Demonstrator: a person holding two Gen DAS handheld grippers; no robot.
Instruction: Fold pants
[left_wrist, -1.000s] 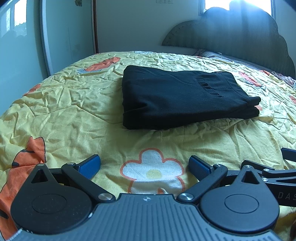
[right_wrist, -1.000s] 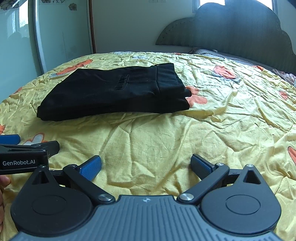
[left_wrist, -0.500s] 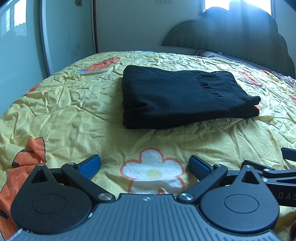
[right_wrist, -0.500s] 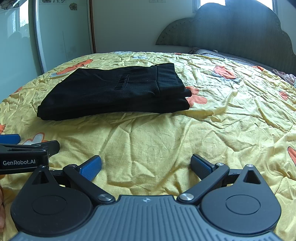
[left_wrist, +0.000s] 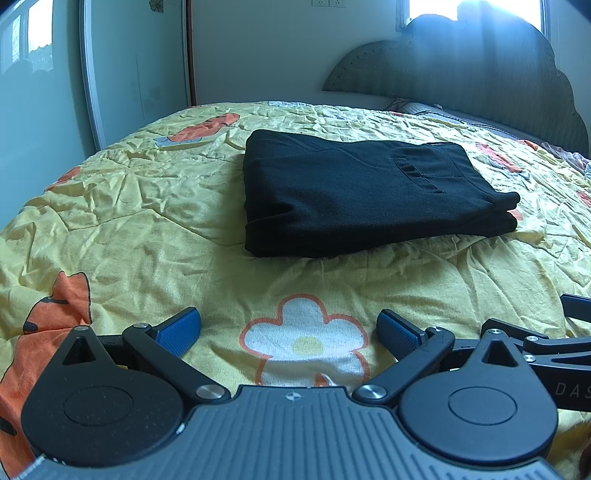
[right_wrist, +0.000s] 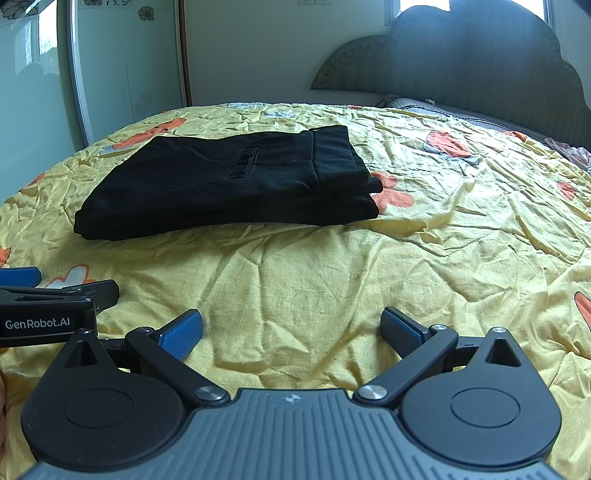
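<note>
Black pants (left_wrist: 354, 192) lie folded into a flat rectangular stack on the yellow flowered bedspread (left_wrist: 140, 236); they also show in the right wrist view (right_wrist: 229, 184). My left gripper (left_wrist: 288, 332) is open and empty, low over the bedspread, well short of the pants. My right gripper (right_wrist: 291, 328) is open and empty, also near the bed's front, apart from the pants. The left gripper shows at the left edge of the right wrist view (right_wrist: 22, 277), and part of the right one at the right edge of the left wrist view.
A dark padded headboard (right_wrist: 461, 62) stands at the far end of the bed. A mirrored wardrobe door (right_wrist: 122, 66) is at the left. A pillow edge (left_wrist: 443, 114) lies under the headboard. Wrinkled bedspread surrounds the pants.
</note>
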